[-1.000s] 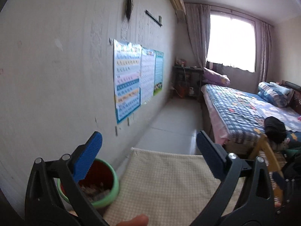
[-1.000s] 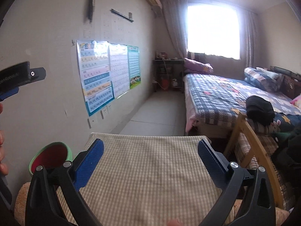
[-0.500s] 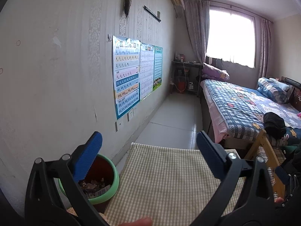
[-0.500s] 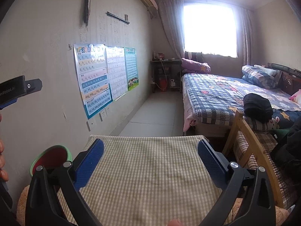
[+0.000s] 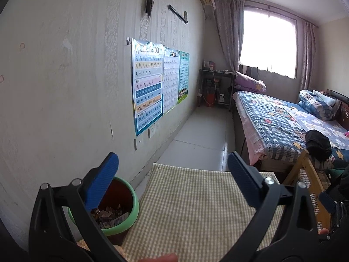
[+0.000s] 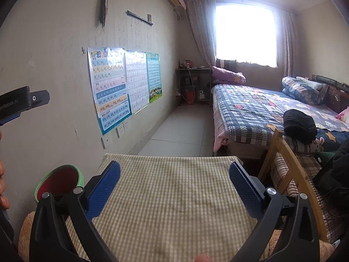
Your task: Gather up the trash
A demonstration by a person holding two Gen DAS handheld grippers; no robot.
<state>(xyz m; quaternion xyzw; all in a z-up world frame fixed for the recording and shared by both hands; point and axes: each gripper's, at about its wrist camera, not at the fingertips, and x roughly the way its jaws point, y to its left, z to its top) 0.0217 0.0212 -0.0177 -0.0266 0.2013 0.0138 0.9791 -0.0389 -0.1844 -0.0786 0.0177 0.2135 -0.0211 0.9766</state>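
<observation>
The left gripper (image 5: pixel 172 170) has its blue-padded jaws spread wide with nothing between them; the right gripper (image 6: pixel 174 179) is likewise spread and empty, above the checked table cover (image 6: pixel 174 196). The trash bin (image 5: pixel 122 214), a round pot with a light green rim and dark red interior, stands just behind the left gripper's left finger against the wall (image 5: pixel 65 87), and holds crumpled paper scraps and wrappers (image 5: pixel 109 215).

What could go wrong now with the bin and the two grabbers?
The bin sits right at the edge of the checked cloth, close to the left gripper; a careless swing might tip it and spill the scraps inside. Both the left gripper and the right gripper are open and empty, and no loose trash shows on the cloth, so they may grab the cloth instead.
</observation>
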